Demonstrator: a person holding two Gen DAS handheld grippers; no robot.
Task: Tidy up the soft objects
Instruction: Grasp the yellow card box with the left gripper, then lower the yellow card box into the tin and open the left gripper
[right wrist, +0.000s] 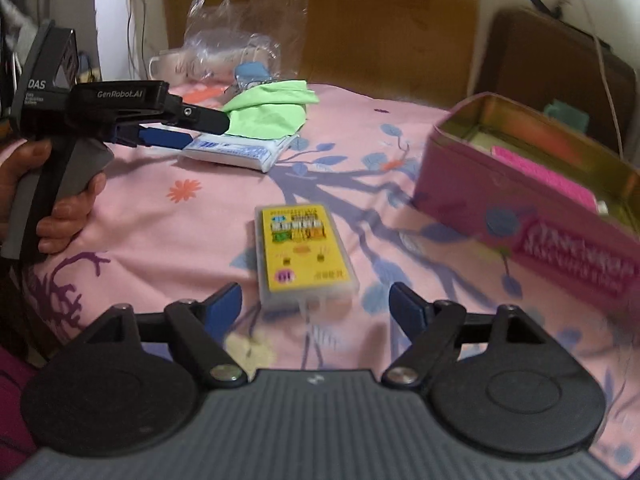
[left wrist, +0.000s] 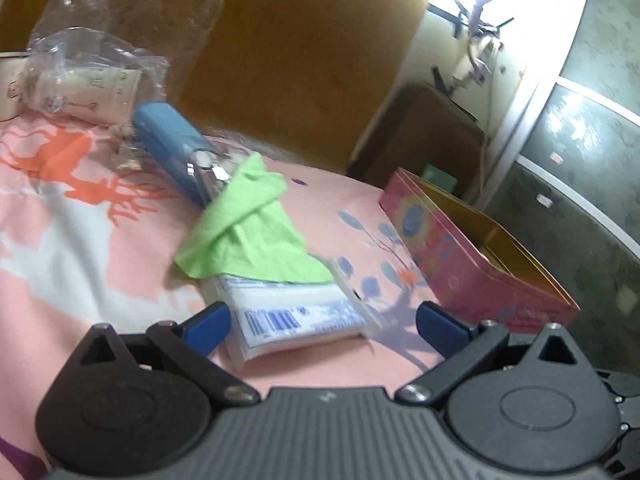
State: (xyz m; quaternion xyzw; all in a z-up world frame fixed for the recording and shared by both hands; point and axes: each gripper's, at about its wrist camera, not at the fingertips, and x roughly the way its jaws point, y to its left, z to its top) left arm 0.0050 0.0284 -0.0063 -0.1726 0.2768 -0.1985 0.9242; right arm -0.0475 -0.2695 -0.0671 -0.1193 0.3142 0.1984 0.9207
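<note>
While both tools gape empty, the right gripper [right wrist: 316, 304] faces a yellow packet [right wrist: 304, 252].

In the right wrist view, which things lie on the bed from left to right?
Left gripper held by a hand → white tissue pack under the green cloth → yellow card pack → open pink tin box.

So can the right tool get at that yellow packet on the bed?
Probably yes: the right tool is open, the yellow packet lies just ahead, and nothing stands between them.
</note>
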